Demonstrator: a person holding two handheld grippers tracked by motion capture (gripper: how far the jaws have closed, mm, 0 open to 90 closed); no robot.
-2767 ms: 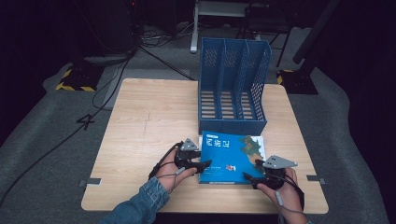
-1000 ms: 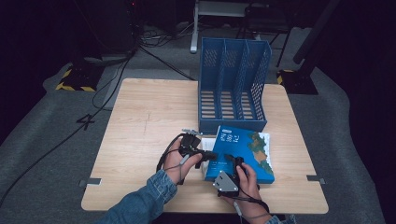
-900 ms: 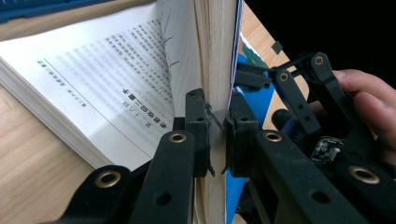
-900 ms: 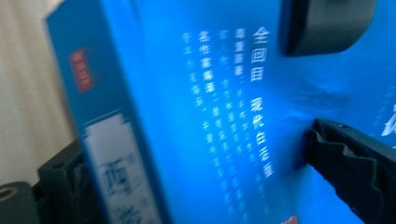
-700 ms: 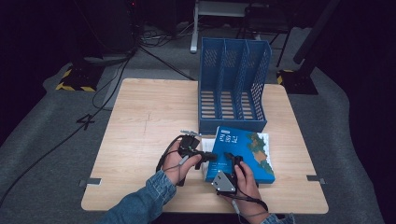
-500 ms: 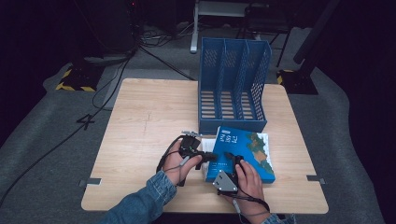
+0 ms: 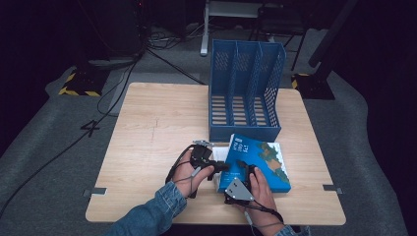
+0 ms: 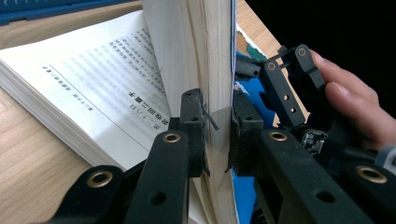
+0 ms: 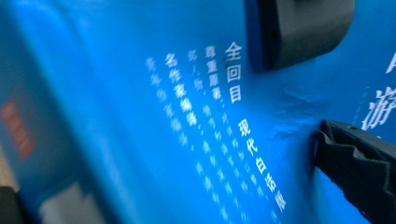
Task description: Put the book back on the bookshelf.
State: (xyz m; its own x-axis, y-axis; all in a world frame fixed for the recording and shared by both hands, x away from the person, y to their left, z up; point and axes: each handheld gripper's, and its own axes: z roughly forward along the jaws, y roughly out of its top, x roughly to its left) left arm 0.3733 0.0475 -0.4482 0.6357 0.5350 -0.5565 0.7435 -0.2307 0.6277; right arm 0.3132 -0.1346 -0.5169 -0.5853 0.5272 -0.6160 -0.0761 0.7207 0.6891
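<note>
Just in front of the blue file rack on the desk, the book is part-raised: left gripper fingers clamp its front cover and pages, right gripper fingers spread wide against the cover. Standing it in the rack remains.

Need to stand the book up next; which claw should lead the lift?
Probably left: the left claw is clamped on the lifted cover and pages of the book, while the right claw stands open against the cover.
</note>
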